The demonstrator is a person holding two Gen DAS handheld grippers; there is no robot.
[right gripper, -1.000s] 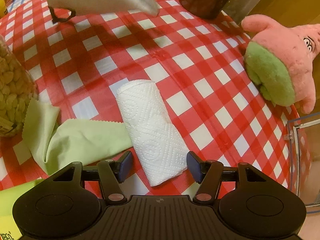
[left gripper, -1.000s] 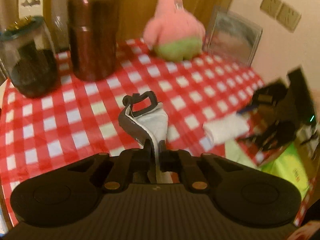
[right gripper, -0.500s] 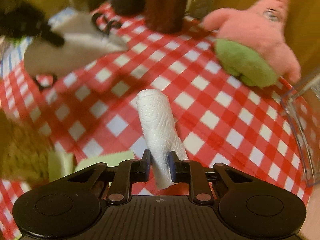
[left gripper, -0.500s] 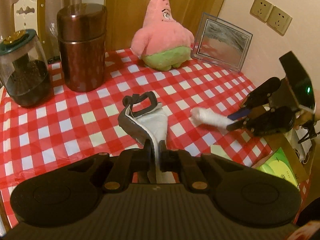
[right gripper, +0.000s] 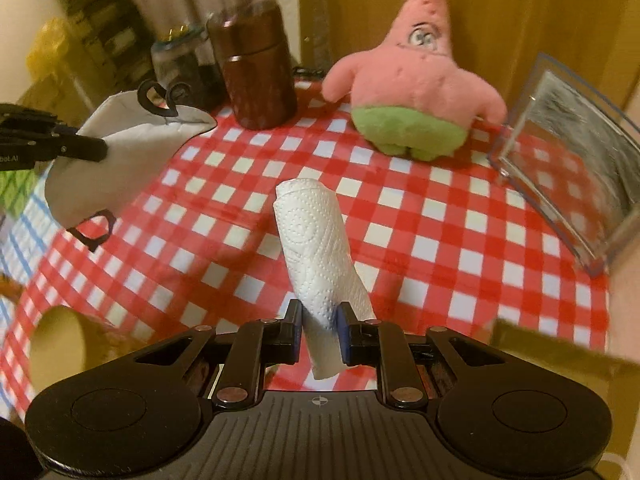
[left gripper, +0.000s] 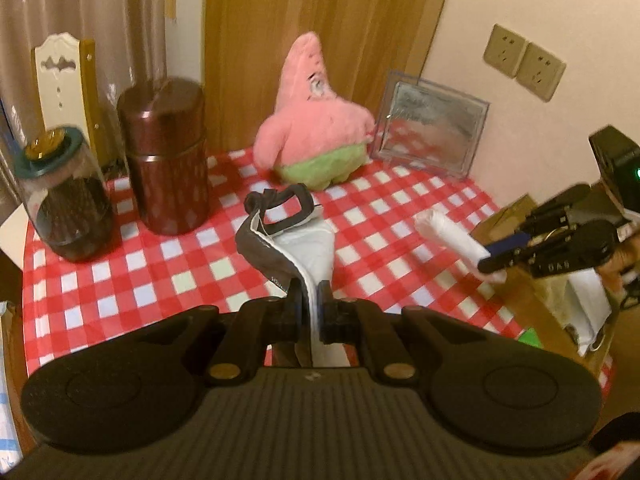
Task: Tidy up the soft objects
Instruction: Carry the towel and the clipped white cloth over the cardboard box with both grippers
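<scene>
Lifted since the earlier frame, the roll point(right gripper: 316, 256) now hangs over the tabletop point(right gripper: 460, 240), clamped in the right gripper point(right gripper: 319, 334). Left gripper point(left gripper: 311, 306) pinches one mask point(left gripper: 296, 248) (also airborne). Beyond both fingers: one plush point(right gripper: 412, 96), two jars, one frame point(right gripper: 576, 160).

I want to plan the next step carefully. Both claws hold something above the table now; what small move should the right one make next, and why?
Probably carry the paper towel roll a little toward the clear box at the table's right edge and lower it there. The right claw is shut on the roll's near end, lifted off the checked tablecloth, while the left claw holds the face mask.
</scene>
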